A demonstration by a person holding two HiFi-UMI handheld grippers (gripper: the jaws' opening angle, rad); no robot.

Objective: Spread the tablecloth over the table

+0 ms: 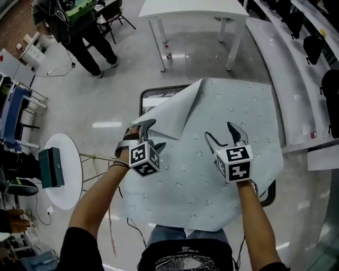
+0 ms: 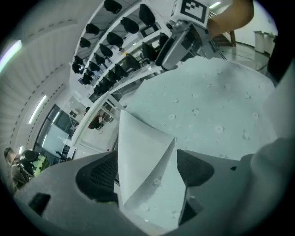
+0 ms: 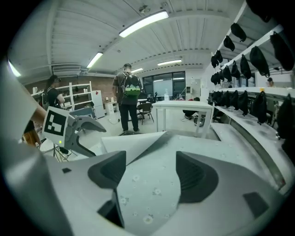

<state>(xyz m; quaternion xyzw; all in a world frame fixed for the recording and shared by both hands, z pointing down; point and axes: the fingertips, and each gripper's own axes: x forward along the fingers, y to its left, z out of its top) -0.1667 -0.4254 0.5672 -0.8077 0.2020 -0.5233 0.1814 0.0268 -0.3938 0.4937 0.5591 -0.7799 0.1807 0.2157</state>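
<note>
A pale blue-grey tablecloth with small flowers lies over the dark-rimmed table. Its far left corner is folded back, so the plain underside shows. My left gripper is open at that fold. In the left gripper view the upturned flap stands in the wide gap between the jaws of my left gripper. My right gripper is open and hovers over the middle of the cloth. In the right gripper view only flat cloth shows between the jaws of my right gripper.
A white table stands beyond, with a bottle on the floor by its leg. A person stands at the far left. A round side table with a dark box is at the left. A long counter runs along the right.
</note>
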